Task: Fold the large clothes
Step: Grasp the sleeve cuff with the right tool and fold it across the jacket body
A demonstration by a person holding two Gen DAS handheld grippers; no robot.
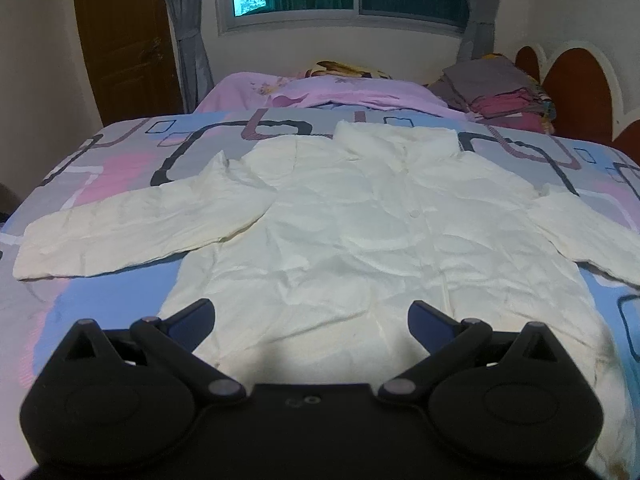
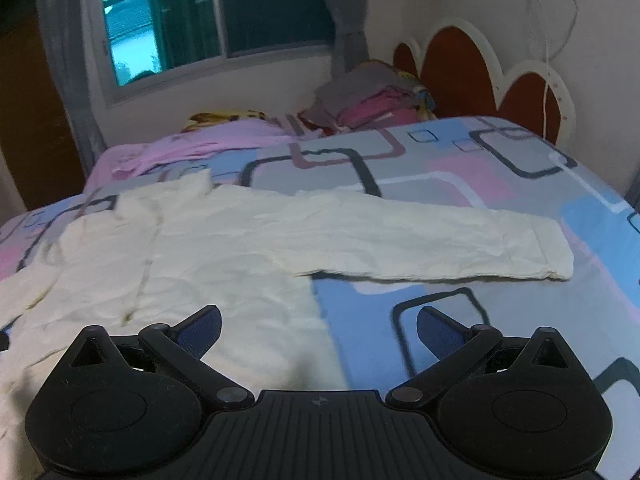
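Shirt lies flat on the bed, collar away. Left claw and right claw spread, empty, at the hem.

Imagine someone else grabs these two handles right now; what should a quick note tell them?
Left gripper: open, holding nothing, above the hem of the white shirt.
Right gripper: open, holding nothing, over the shirt's right side edge.
The shirt lies flat, buttons up, on the patterned bedsheet, both sleeves spread out, the right sleeve fully straight.
Done: shirt laid out. Left: every fold.
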